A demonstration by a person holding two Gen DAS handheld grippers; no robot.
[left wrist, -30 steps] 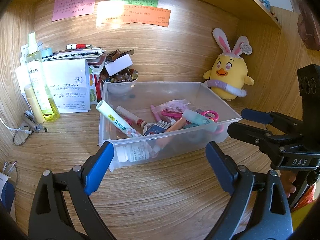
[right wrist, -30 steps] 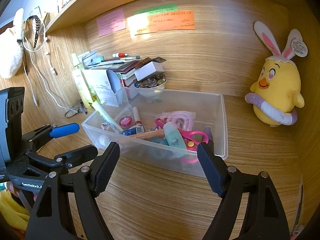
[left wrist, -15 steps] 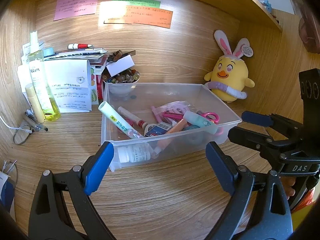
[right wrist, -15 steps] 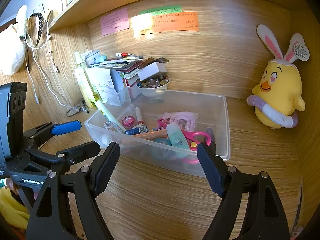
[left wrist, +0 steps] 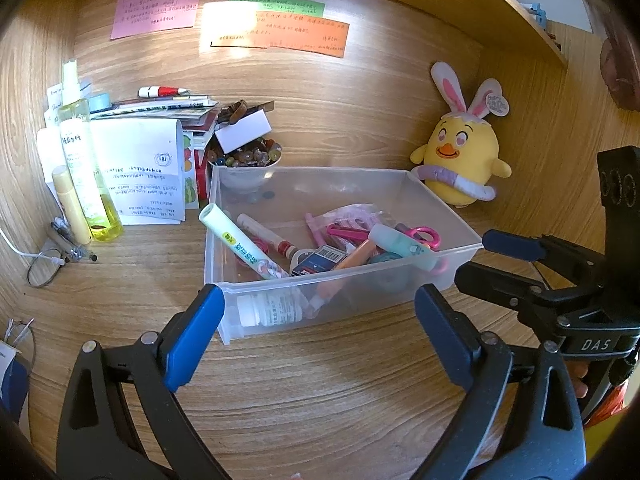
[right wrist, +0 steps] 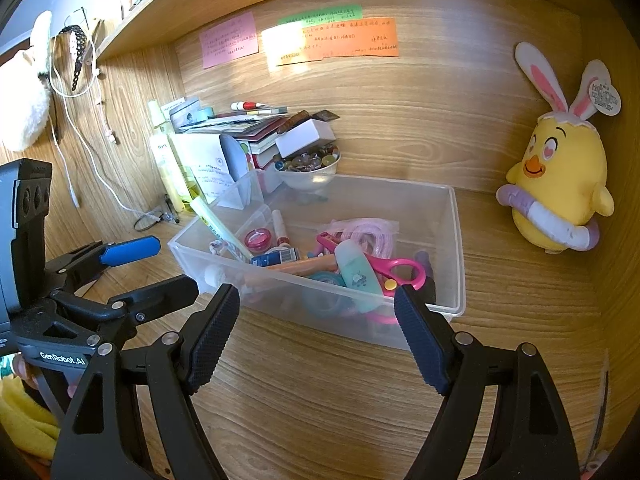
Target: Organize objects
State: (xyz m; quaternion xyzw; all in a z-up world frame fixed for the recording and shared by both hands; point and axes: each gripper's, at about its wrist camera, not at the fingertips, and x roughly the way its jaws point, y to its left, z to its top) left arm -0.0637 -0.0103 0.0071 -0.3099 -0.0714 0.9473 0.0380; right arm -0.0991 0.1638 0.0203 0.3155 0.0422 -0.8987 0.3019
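A clear plastic bin [left wrist: 448, 216] [right wrist: 456, 240] stands on the wooden desk. It holds a white tube [left wrist: 240, 246], pink scissors [right wrist: 396, 270], a mint bottle [right wrist: 356, 270], a white pill bottle [left wrist: 272, 310] and other small items. My left gripper [left wrist: 320, 312] is open and empty, just in front of the bin's near wall. My right gripper [right wrist: 316, 312] is open and empty, also just in front of the bin. Each gripper shows in the other's view: the right one [left wrist: 492, 256], the left one [right wrist: 160, 268].
A yellow chick plush [left wrist: 460, 164] [right wrist: 556, 188] sits right of the bin. A bowl of beads [left wrist: 244, 160] [right wrist: 308, 164], stacked books and papers [left wrist: 140, 168] and a yellow spray bottle [left wrist: 84, 160] stand behind and left. Sticky notes [left wrist: 276, 28] hang on the back wall.
Both grippers have drawn back slightly from the bin and stay open. Nothing was picked up or moved.
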